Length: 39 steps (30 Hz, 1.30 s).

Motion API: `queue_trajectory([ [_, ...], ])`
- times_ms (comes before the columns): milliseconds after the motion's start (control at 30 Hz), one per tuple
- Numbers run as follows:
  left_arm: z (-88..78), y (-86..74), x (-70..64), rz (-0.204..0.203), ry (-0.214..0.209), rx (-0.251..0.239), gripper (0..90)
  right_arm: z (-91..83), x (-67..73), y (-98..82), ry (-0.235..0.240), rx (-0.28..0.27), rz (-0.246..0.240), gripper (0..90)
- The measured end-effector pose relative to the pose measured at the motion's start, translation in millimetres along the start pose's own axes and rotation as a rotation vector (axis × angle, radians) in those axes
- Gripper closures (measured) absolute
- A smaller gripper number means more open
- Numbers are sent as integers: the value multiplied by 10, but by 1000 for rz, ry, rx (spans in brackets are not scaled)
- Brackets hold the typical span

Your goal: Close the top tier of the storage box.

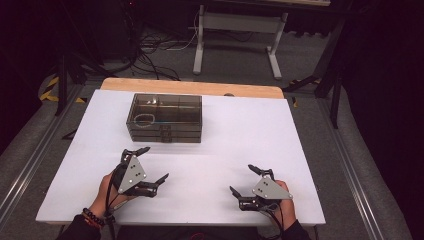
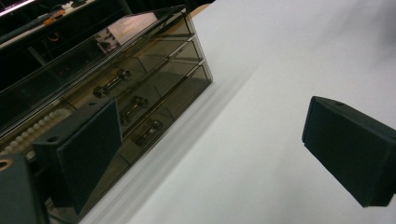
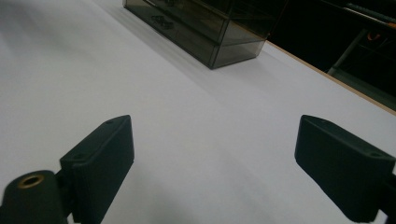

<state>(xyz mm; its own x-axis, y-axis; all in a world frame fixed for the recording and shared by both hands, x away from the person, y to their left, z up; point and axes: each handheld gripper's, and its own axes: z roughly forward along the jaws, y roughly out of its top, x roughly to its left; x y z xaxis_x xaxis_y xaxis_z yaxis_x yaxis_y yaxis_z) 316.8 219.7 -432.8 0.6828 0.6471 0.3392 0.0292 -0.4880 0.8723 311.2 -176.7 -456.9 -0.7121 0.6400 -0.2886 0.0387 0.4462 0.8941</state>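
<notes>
White counter (image 1: 215, 150), dark room. I see the drawer box (image 1: 166, 118) lengthwise along the far edge, handles facing me; left gripper (image 1: 156, 162) and right gripper (image 1: 241, 179) gape, empty.

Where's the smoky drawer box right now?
In the high view, the drawer box sits at the table's far left-centre, ahead of the left gripper, untouched.

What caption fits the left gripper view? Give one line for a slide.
Open left tool above the white table, beside a smoky clear drawer box with three small handles and a bead string inside.
</notes>
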Motion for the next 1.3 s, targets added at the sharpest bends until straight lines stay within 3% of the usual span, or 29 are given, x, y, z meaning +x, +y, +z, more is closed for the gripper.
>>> queue_trajectory([
  [1300, -197, -301, 24, -39, 34, 61, 50, -8, -13, 4, 5, -7, 18, 120],
])
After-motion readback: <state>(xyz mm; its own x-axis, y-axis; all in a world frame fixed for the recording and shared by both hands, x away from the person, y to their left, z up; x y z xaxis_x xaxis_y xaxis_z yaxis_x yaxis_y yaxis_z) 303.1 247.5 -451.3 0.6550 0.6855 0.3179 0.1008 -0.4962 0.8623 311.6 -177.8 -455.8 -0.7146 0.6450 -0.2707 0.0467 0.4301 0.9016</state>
